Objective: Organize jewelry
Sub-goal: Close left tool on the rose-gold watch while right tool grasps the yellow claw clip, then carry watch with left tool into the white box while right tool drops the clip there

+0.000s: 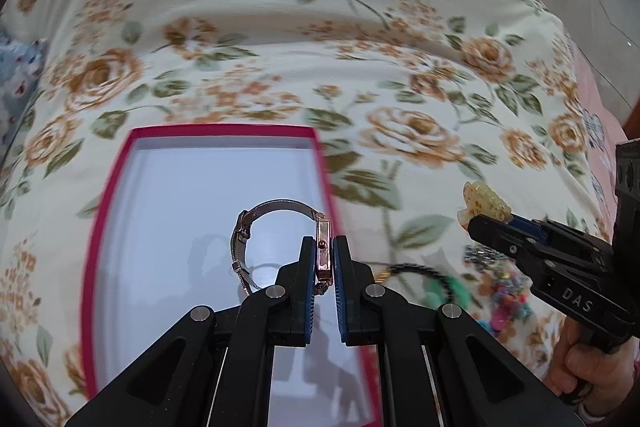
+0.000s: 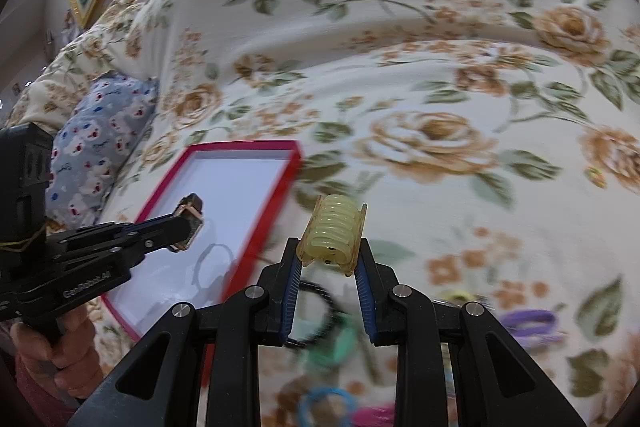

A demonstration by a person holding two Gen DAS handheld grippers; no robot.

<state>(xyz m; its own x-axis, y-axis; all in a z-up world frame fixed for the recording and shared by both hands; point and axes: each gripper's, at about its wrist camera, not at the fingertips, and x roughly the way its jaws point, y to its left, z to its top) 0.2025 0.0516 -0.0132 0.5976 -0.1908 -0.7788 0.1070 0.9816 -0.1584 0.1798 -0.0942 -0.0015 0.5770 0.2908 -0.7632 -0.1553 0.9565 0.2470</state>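
Your left tool pinched the watch above the still-bare red-rimmed box, your right tool gripped the yellow hair claw beside it, and most trinkets remained on the bed.

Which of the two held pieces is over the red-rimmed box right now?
The watch, clamped in the left hand-held gripper, hangs over the box. The yellow hair clip in the right hand-held gripper is over the floral bedspread.
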